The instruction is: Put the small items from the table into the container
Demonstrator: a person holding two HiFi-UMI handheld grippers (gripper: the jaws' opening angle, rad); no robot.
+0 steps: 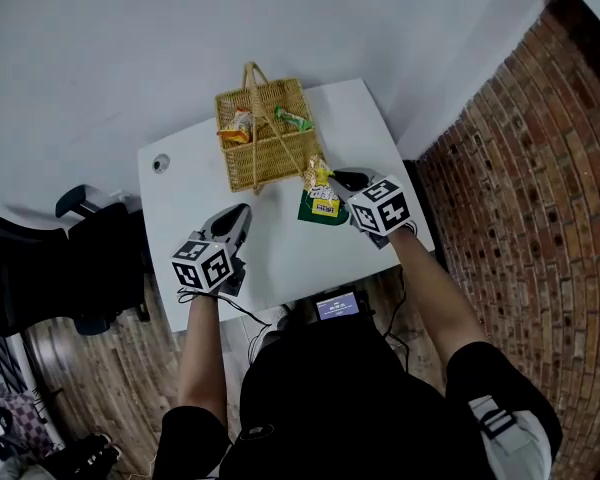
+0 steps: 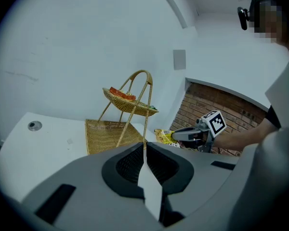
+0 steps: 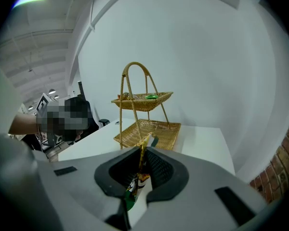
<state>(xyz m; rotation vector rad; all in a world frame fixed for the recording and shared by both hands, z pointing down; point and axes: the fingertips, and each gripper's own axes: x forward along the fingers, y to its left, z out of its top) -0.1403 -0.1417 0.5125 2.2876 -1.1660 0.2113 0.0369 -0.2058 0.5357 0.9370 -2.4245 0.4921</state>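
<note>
1. The right gripper (image 1: 336,180) has its jaws pinching the top edge of a snack packet (image 1: 321,199). The right gripper view shows the yellow edge caught between the pads, with the green part hanging below.
2. The snack packet is yellow above and dark green below. It hangs just beside the near right corner of the wicker basket (image 1: 236,174), over the tabletop (image 1: 280,258). I cannot tell whether its lower edge touches the surface.
3. The snack packet carries a pale label with print on its front, but the print is too small to read.
4. The left gripper (image 1: 243,211) has its jaws pressed together with nothing between them. It hovers over the near left part of the tabletop, apart from the wicker basket.
5. The wicker basket has two tiers and a looped handle. Its upper tier holds an orange packet (image 1: 239,126) and a green packet (image 1: 293,119); no lettering on either is legible.
6. Each gripper bears a cube with black-and-white square markers (image 1: 202,264).
7. A small lit screen (image 1: 337,306) glows below the near edge of the tabletop; its text is unreadable.
</note>
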